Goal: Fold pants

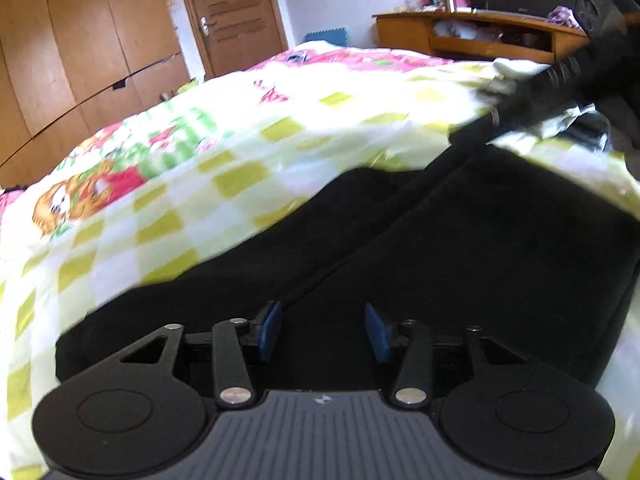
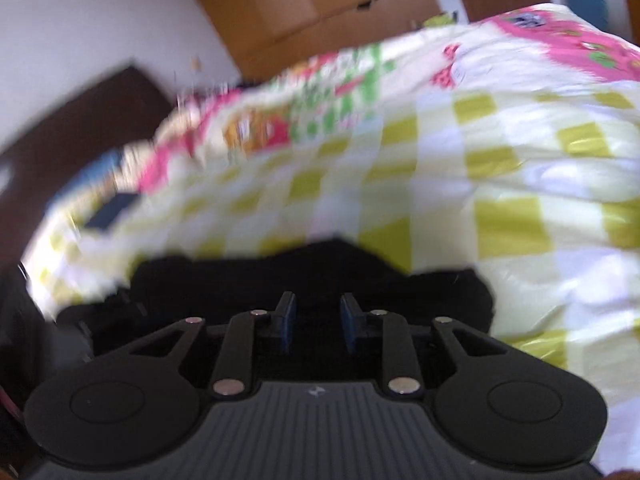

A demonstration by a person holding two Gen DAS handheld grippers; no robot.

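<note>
Black pants (image 1: 460, 240) lie spread on a bed quilt (image 1: 200, 160) of yellow-green and white checks with cartoon prints. My left gripper (image 1: 325, 330) hovers low over the near part of the pants, its blue pads wide apart with nothing pinched. At the upper right, a white-gloved hand (image 1: 506, 76) holds the black body of the right tool (image 1: 600, 8), which reaches down to the pants' far edge. The right wrist view is blurred. It shows my right gripper (image 2: 319, 318) over the pants (image 2: 440, 300), its pads a narrow gap apart, with no cloth seen pinched.
Wooden wardrobes (image 1: 80, 60) and a door (image 1: 236, 20) stand beyond the bed. A cluttered wooden desk (image 1: 480, 36) is at the far right. A dark headboard (image 2: 80, 132) and a small dark blue object (image 2: 112, 212) are at the bed's left end.
</note>
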